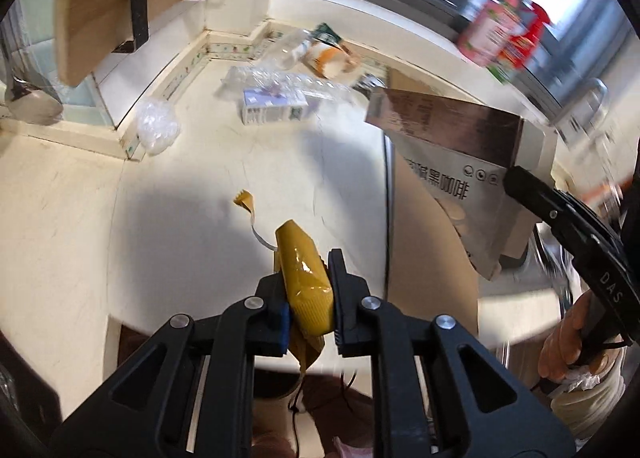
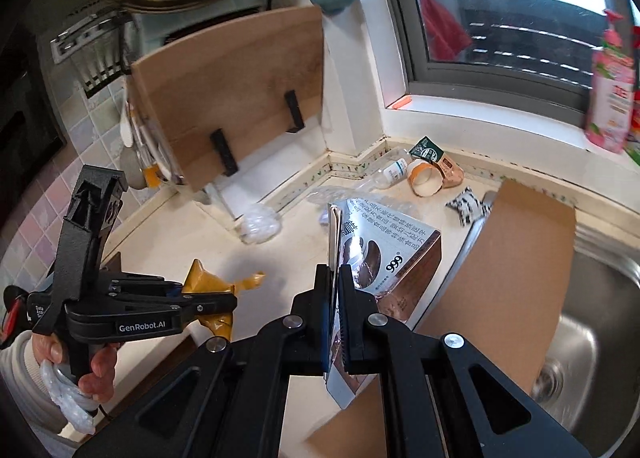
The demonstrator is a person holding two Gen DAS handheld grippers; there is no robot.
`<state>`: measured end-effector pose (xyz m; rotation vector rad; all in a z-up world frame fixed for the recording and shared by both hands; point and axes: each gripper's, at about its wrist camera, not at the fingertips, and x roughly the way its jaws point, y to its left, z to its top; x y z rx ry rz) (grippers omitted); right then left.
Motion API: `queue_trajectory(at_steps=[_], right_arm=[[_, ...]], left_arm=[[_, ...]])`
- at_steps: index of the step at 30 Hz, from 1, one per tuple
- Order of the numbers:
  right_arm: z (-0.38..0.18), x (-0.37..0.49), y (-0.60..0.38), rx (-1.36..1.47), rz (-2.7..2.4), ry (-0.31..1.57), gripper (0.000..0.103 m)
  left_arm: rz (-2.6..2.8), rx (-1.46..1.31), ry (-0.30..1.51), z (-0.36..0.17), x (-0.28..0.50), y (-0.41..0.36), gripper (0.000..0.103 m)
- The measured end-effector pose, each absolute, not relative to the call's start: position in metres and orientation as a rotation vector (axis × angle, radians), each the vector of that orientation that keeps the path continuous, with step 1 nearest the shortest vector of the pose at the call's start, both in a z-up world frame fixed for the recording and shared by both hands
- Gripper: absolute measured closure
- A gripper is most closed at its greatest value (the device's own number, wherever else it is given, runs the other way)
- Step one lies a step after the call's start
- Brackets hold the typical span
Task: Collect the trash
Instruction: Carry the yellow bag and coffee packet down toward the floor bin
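1. At the far left a wooden cutting board (image 2: 236,106) leans on black brackets against the tiled wall, above the counter's back edge
2. The left gripper (image 1: 308,290) is pinching a yellow wrapper (image 1: 306,274); a torn yellow strip (image 1: 245,200) lies on the countertop (image 1: 192,162) just beyond it
3. The pale countertop has open room in the middle; a crumpled clear plastic bag (image 1: 157,126) sits by the left wall edge
4. Toward the back corner lie a small purple-and-white box (image 1: 274,106), clear plastic packaging (image 1: 280,78), a plastic bottle (image 2: 394,172) and a roll of tape (image 2: 425,177), close together
5. The right gripper (image 2: 336,298) has its jaws pressed together on a flap of a silver-and-brown coffee box (image 2: 394,258), held above the counter's right edge
6. A brown cardboard sheet (image 2: 508,270) stands over the rim of the steel sink (image 2: 600,338) at the right
7. A window (image 2: 520,18) runs behind the sink; a pink bottle (image 2: 610,90) stands on its sill
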<state>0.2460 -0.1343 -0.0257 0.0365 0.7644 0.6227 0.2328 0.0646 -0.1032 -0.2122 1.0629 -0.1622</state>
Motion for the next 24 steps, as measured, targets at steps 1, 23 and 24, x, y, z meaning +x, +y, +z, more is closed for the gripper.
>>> queue_trajectory(at_steps=[1,23,24], right_arm=[[-0.024,0.233,-0.133,0.042,0.616,0.76,0.099],[-0.085,-0.065,-0.083,0.155,0.545,0.936,0.099],[-0.089,-0.064,-0.082,0.155,0.547,0.949,0.099]], left_arm=[[-0.175,-0.198,1.06,-0.101,0.22,0.065,0.09],[-0.32,-0.152,1.198,-0.163,0.035,0.092,0.09],[-0.319,-0.153,1.213,-0.17,0.031,0.092,0.09]])
